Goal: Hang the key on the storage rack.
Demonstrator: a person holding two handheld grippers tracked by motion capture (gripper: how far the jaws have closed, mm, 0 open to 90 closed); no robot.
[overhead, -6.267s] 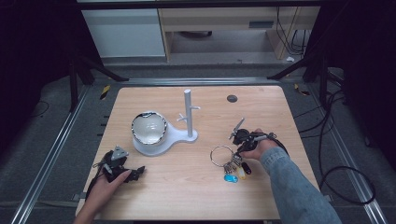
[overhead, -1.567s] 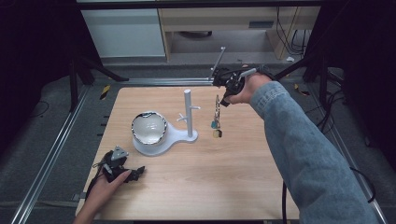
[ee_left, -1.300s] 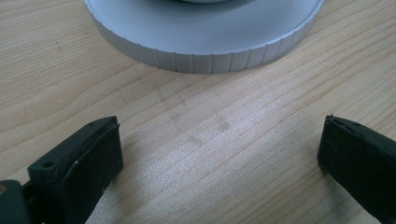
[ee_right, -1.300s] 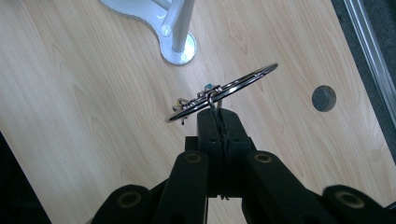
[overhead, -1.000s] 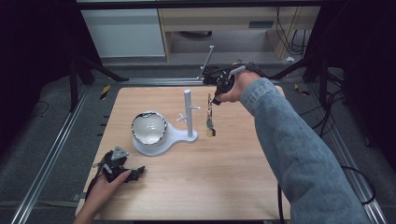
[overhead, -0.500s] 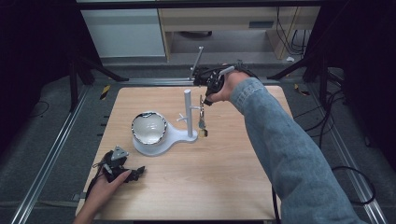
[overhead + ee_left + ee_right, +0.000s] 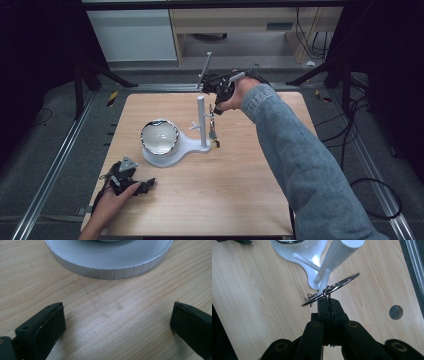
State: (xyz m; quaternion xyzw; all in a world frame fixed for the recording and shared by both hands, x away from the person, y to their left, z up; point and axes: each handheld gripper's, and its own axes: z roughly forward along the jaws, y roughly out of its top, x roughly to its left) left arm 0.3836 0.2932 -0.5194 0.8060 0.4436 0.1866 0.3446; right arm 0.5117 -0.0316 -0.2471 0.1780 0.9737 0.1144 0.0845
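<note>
My right gripper (image 7: 329,305) is clamped shut on the key ring (image 7: 329,290), pinching the wire hoop at its near edge, and what matters now is how that hoop sits against the side peg (image 7: 323,281) of the white stand (image 7: 202,120). In the right gripper view the peg points toward me and a little down, and the hoop lies straight ahead of my jaws, tilted, crossing right at the peg's tip; I can't tell for certain whether the tip is already through the ring. The hoop's wide span runs across the peg, which I judge suits sliding it on. From the high view the keys (image 7: 213,134) dangle below my right hand (image 7: 235,95), just beside the post and above its base. The ring is thin, bright metal with small keys bunched under it. My left gripper (image 7: 131,181) rests wide open and empty on the table (image 7: 240,200), near the stand's dish (image 7: 159,137), well away from the peg.
</note>
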